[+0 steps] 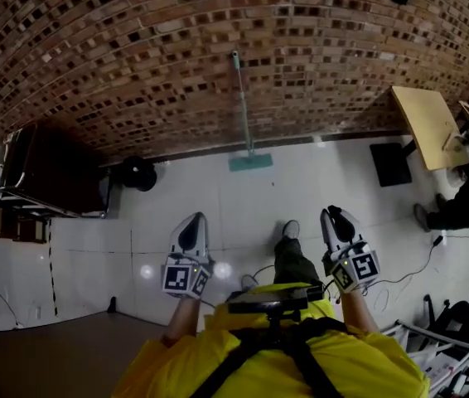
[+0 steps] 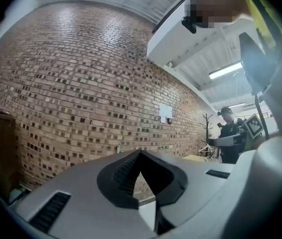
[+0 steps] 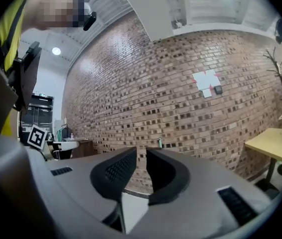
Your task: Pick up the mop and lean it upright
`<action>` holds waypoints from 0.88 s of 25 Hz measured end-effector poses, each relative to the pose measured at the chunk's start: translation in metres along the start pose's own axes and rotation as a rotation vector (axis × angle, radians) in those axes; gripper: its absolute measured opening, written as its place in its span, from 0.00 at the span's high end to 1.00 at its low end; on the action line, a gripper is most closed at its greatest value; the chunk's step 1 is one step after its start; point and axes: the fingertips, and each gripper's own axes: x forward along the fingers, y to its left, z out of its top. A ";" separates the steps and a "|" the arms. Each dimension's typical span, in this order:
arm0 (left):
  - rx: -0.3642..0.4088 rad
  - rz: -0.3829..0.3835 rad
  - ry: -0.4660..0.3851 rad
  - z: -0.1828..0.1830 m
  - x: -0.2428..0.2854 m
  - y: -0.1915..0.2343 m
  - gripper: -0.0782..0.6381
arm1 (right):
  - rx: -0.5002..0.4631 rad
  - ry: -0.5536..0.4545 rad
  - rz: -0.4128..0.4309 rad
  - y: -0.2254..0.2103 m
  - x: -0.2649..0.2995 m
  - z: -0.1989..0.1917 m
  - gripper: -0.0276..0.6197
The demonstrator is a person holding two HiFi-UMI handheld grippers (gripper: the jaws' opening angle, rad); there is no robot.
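The mop (image 1: pixel 243 106) stands upright against the brick wall, its teal head (image 1: pixel 250 162) resting on the white floor where floor meets wall. Both grippers are held well back from it, level and pointing at the wall. My left gripper (image 1: pixel 193 226) is shut, its jaws meeting at the tip with nothing between them (image 2: pixel 140 154). My right gripper (image 1: pixel 336 220) shows a narrow empty gap between its jaws (image 3: pixel 141 153). The top of the mop handle (image 2: pixel 118 148) shows just above the left jaws and also above the right jaws as the handle tip (image 3: pixel 159 143).
A dark cabinet (image 1: pixel 48 168) and a round black object (image 1: pixel 138 173) stand at the left by the wall. A wooden table (image 1: pixel 427 125), a black square mat (image 1: pixel 390 164) and a seated person (image 1: pixel 466 197) are at the right. Cables (image 1: pixel 400 276) lie on the floor.
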 end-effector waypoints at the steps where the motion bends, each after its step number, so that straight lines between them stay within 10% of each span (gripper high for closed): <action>1: -0.009 0.018 0.003 -0.002 0.013 0.009 0.88 | 0.002 0.003 -0.001 -0.012 0.015 -0.001 0.86; 11: 0.009 0.198 -0.042 0.017 0.213 0.082 0.86 | -0.011 -0.075 0.167 -0.133 0.251 0.055 0.86; 22: -0.036 0.149 0.003 0.001 0.419 0.110 0.75 | 0.020 0.011 0.131 -0.252 0.388 0.056 0.86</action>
